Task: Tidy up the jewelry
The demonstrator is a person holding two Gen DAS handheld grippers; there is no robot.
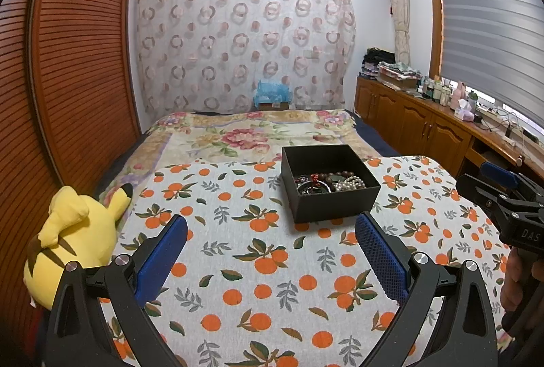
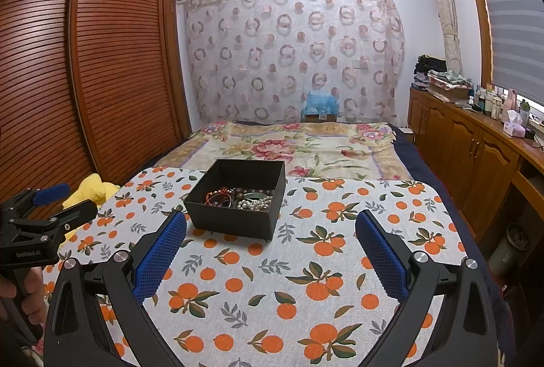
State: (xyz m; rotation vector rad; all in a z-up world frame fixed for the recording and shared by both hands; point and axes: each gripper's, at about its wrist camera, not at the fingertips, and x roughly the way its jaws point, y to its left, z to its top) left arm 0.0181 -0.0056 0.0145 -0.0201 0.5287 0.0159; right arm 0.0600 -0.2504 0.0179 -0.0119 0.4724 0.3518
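A black open box stands on the orange-print cloth over the table. Inside it lie several pieces of jewelry: pearl strands, brown beads, a red bracelet, a green bangle. The box also shows in the right wrist view, with the jewelry inside. My left gripper is open and empty, hovering above the cloth in front of the box. My right gripper is open and empty, in front of and to the right of the box. Each gripper also shows at the edge of the other's view.
A yellow plush toy lies at the table's left edge. A bed with a floral cover is behind the table. A slatted wooden wardrobe stands left, wooden cabinets with bottles right.
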